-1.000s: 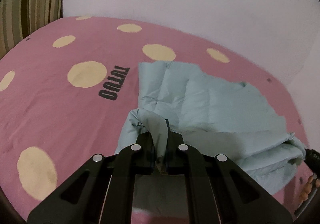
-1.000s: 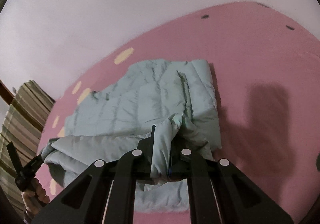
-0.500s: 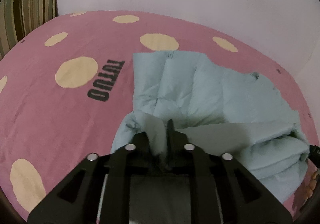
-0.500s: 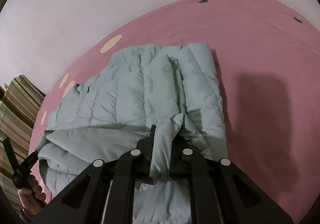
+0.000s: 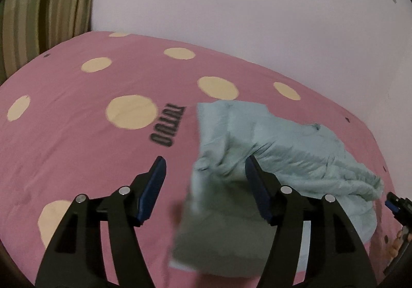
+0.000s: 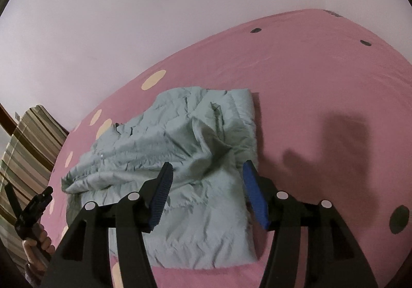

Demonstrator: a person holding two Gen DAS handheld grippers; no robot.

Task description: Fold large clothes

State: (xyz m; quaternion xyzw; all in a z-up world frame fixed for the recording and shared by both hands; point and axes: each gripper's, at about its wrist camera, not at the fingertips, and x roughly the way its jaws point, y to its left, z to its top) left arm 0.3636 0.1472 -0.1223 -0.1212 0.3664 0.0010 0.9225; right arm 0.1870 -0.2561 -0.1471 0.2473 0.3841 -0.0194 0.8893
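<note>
Opening, both grippers' fingers [image 5: 154, 180] [image 6: 253, 190] hold nothing above the folded jacket [image 6: 185, 149].

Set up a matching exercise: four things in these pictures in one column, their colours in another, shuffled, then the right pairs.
Things:
1. padded jacket
2. bed cover
3. pads of the right hand-held gripper
4. cushion

Colours:
A. blue
B. green and brown stripes
C. pale grey-green
D. pink with cream dots

Pairs: 1-C, 2-D, 3-A, 4-B
</note>
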